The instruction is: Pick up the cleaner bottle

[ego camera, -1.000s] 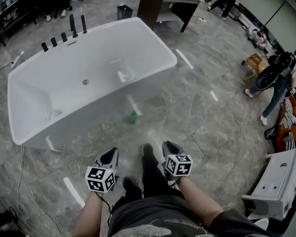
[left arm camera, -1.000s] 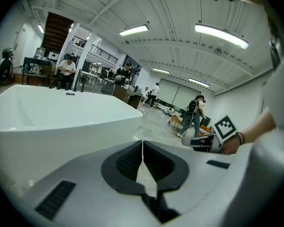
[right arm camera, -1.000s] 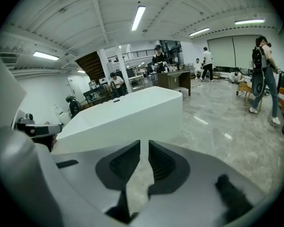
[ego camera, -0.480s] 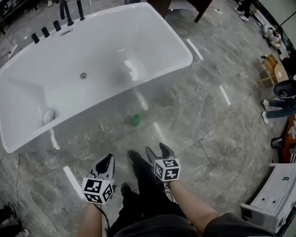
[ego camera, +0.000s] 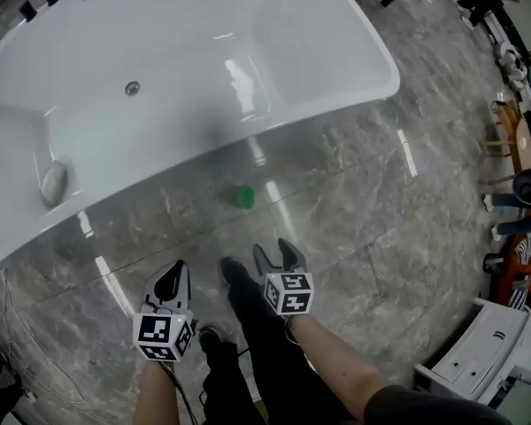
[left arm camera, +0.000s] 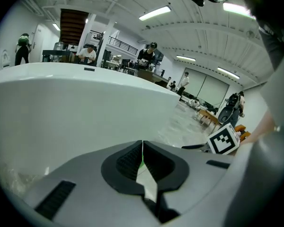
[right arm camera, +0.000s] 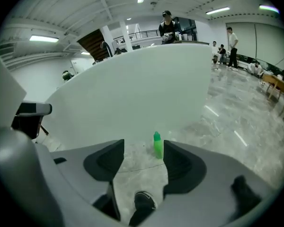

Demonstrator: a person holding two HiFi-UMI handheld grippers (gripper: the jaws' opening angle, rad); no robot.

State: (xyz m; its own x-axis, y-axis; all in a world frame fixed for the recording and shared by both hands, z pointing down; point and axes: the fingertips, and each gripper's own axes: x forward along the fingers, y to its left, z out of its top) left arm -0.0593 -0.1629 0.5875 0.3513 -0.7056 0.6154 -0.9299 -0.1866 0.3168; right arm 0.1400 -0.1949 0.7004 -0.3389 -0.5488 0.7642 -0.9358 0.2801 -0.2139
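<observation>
While the cleaner bottle [ego camera: 242, 197] stands upright on the floor [ego camera: 354, 202] beside the bathtub [ego camera: 319, 104], the right gripper [ego camera: 277, 251], jaws just spread wide with nothing between, sits nearer than the left gripper [ego camera: 171, 282], jaws closed together.

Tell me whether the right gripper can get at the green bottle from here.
Probably yes. The fingers of the right gripper have just been opening and hold nothing; the bottle stands upright on bare floor ahead of them, beside the tub, with nothing between. It is not yet within reach.
</observation>
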